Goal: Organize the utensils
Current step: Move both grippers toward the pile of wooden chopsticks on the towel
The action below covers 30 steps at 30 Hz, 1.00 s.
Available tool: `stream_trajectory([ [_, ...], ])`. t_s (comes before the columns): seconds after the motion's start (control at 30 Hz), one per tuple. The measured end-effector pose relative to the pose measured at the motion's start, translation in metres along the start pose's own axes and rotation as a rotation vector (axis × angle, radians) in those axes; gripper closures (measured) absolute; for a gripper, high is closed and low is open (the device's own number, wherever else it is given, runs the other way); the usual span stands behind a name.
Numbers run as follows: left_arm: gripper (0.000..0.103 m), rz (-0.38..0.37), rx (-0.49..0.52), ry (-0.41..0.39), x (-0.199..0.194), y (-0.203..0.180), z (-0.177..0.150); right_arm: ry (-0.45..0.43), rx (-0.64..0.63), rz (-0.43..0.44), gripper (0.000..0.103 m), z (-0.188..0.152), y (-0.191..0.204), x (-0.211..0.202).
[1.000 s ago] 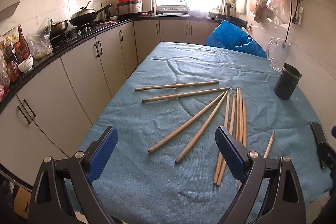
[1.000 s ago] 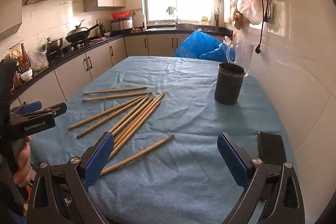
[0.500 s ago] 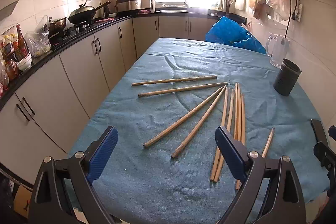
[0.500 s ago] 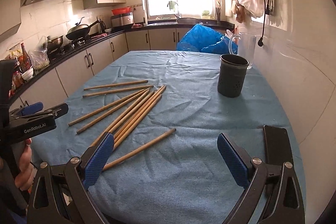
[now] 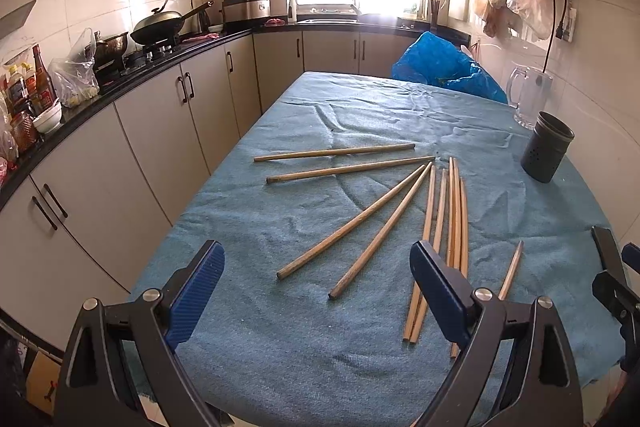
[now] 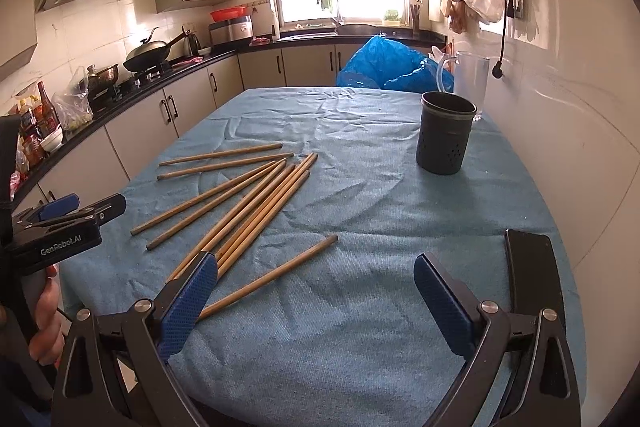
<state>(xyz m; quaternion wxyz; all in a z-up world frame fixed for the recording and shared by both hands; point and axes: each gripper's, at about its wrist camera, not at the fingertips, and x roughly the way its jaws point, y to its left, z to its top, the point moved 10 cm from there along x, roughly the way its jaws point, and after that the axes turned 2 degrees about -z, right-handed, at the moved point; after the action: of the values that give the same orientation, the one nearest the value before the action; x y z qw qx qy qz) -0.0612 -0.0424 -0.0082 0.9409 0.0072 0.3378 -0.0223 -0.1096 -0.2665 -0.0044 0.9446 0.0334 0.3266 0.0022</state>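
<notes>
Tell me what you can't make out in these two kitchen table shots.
- Inside of the dark perforated holder cup: hidden by its own wall in both views.
- Near ends of the bundled wooden chopsticks: covered by the left gripper finger, left wrist view.
- Black flat slab: unidentifiable, right wrist view.

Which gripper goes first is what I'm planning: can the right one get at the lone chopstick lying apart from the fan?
Probably yes. The right gripper is open, and the lone chopstick lies on bare cloth just ahead of its left finger, clear of the other chopsticks. Nothing sits between them.
</notes>
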Motion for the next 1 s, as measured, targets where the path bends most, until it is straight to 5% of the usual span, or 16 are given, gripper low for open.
stream_trajectory([
  [1.0, 0.010, 0.017, -0.017, 0.025, 0.008, 0.019, -0.003, 0.113, 0.074, 0.064, 0.003, -0.007, -0.006, 0.022],
])
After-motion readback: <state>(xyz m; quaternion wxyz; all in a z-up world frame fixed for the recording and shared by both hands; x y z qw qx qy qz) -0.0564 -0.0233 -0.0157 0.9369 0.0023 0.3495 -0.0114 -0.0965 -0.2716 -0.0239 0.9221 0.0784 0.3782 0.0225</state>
